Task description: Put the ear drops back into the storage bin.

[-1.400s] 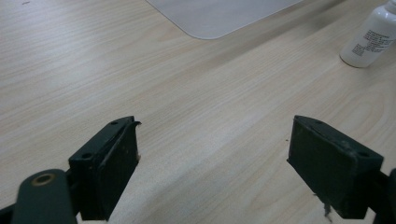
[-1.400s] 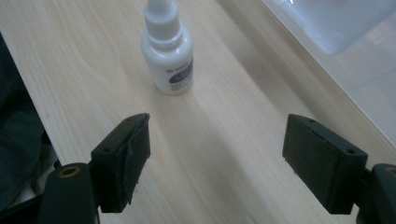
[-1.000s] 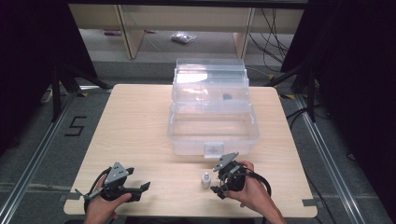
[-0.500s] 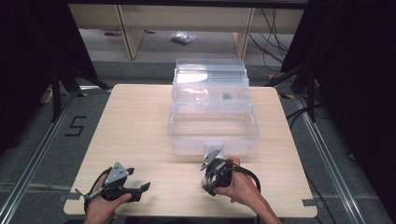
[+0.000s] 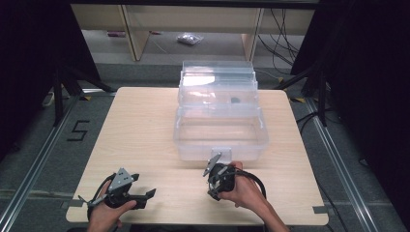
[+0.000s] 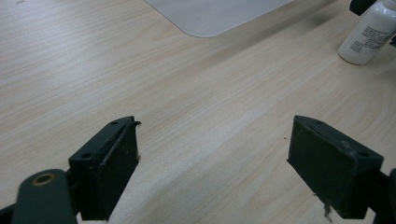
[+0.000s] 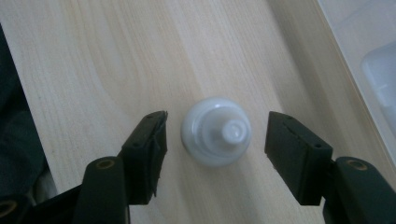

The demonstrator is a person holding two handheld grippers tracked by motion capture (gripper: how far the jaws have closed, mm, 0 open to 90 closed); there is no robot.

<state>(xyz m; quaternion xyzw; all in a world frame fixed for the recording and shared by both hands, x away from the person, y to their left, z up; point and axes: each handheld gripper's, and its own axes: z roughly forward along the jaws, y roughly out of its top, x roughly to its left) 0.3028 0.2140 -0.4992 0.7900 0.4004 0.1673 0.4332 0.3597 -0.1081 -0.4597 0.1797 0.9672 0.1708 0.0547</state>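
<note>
Bottle (image 7: 216, 131), small, white, upright on the surface (image 5: 145, 130) just in front of the clear box (image 5: 220, 128), sits between the right tongs (image 7: 216, 135), open with a gap each side, not touching. Best to centre on the cap, lower further, then close evenly so it won't tip. Left tongs (image 6: 212, 149) wide open, empty, resting apart.

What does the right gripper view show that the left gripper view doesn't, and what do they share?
Right gripper view: the bottle seen from above, upright, its nozzle up, sitting between the open right gripper jaws with a gap on each side.

Left gripper view: the bottle's side with its printed label, far off at the upper right, and the open left gripper with bare table between its jaws.

Both: the white bottle, the wooden table and a bit of the clear box.
</note>
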